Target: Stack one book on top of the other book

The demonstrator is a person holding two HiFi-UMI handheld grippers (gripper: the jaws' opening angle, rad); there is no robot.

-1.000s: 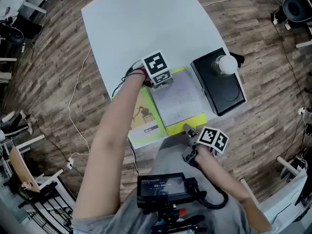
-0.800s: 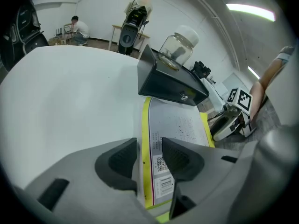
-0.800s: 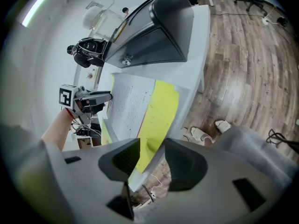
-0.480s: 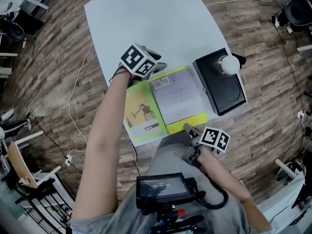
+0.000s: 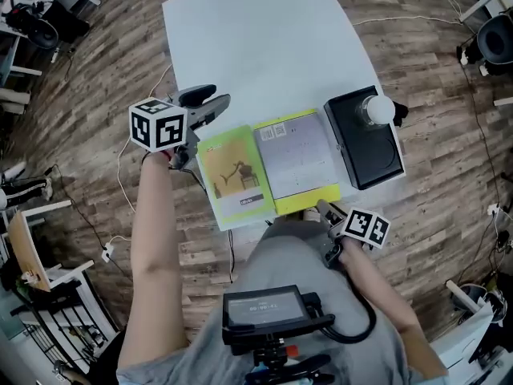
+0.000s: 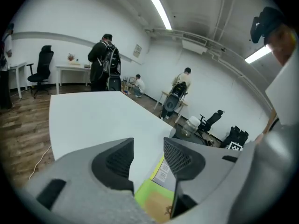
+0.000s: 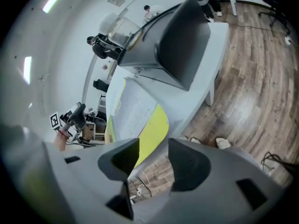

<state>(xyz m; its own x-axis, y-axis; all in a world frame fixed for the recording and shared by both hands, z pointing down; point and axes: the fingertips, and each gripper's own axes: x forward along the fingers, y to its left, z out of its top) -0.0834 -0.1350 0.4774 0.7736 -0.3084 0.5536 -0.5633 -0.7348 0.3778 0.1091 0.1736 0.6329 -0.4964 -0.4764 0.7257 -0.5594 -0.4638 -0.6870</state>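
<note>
Two books lie side by side near the white table's (image 5: 256, 46) front edge: a green book (image 5: 232, 173) with a picture on its cover, and to its right a yellow book (image 5: 298, 163) whose grey printed face is up. Their inner edges meet. My left gripper (image 5: 210, 103) hangs raised over the table's left edge, beyond the green book's far corner. Its jaws have just been opening and nothing is between them; the books (image 6: 156, 195) show below them. My right gripper (image 5: 325, 209) is open and empty at the yellow book's (image 7: 152, 125) front edge.
A black box (image 5: 365, 139) carrying a clear jar (image 5: 375, 109) stands right of the yellow book, and shows again as the black box (image 7: 177, 41) in the right gripper view. Wooden floor (image 5: 449, 183) surrounds the table. People and office chairs are far back.
My left gripper has left the books' far edge, swinging left and up off the table's side. The green book's cover now shows in full. My right gripper has barely moved.
</note>
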